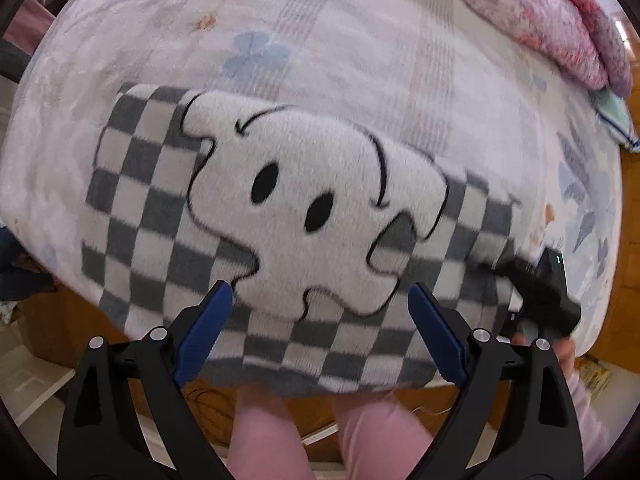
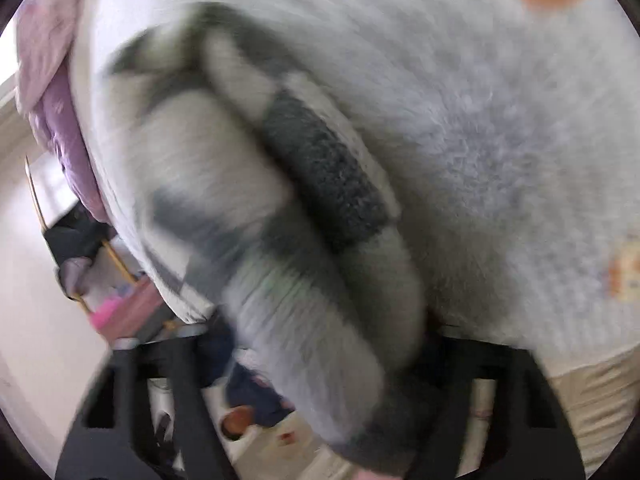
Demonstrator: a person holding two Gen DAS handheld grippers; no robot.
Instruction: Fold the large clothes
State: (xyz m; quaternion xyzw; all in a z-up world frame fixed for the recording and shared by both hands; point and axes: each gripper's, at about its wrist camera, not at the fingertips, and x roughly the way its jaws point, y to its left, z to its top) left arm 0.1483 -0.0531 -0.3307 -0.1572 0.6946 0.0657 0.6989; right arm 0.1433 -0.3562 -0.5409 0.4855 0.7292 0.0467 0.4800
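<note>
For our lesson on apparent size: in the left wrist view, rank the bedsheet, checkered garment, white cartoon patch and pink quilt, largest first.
1. bedsheet
2. checkered garment
3. white cartoon patch
4. pink quilt, though cropped by the frame edge and farther away, so unsure.

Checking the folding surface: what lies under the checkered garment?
The checkered garment lies on a pale floral blanket. Whatever is directly beneath it is covered.

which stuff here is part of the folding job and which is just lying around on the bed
Part of the job:
- checkered fleece garment, folded on the bed
- left gripper, open above its near edge
- right gripper, at its right edge

Just lying about:
- pink floral quilt, bunched at the far corner
- pale flowered bedcover underneath
</note>
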